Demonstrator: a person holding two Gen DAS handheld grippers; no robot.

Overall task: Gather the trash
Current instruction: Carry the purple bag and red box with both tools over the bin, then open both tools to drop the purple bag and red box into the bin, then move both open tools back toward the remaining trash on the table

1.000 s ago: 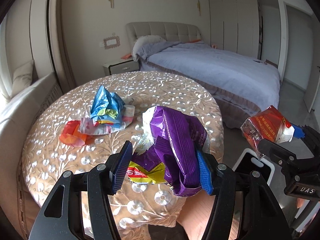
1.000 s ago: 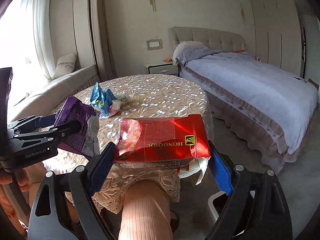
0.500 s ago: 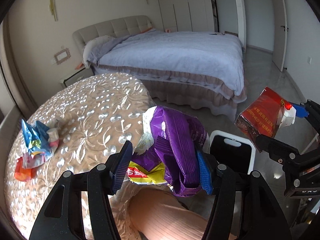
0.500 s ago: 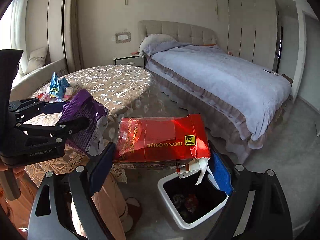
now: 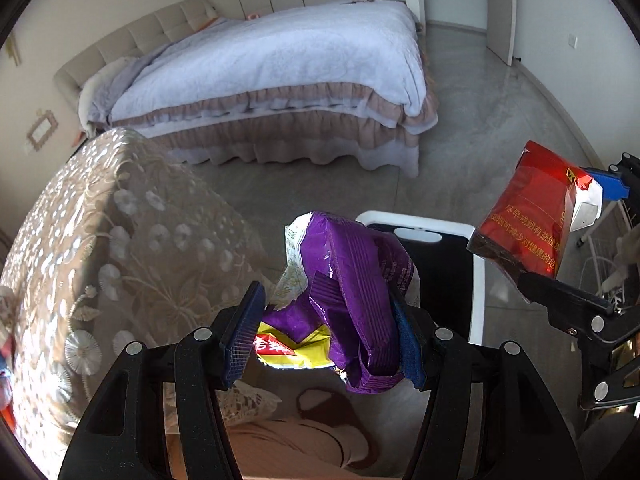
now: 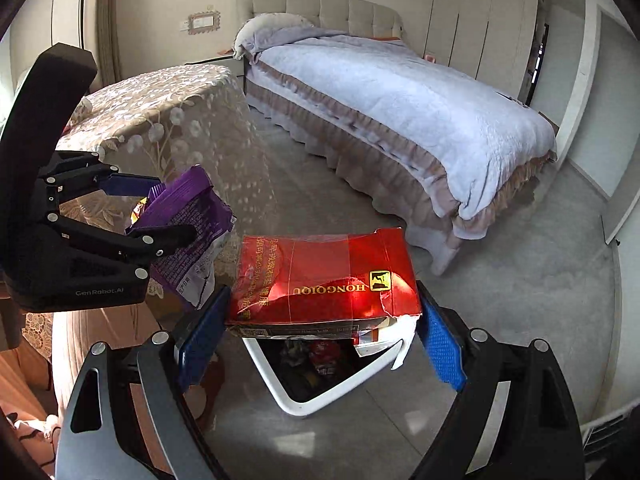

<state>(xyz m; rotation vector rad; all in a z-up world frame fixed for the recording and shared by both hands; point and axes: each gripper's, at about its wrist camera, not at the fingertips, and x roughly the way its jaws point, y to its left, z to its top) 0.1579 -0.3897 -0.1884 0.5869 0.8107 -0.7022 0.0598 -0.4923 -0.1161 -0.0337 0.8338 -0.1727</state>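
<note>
Both tools loaded, nothing dropped yet. Left tool [image 5: 326,340] clamps the purple snack bag [image 5: 352,292], lower centre of its view, in front of the white bin [image 5: 476,280]. Right tool [image 6: 320,344] grips the red carton [image 6: 324,280] directly above the bin, bottom centre. Bin already holds some wrappers; exact contents unclear. Release step looks next. More litter at the worktop [image 5: 100,240] edge, far left.
</note>
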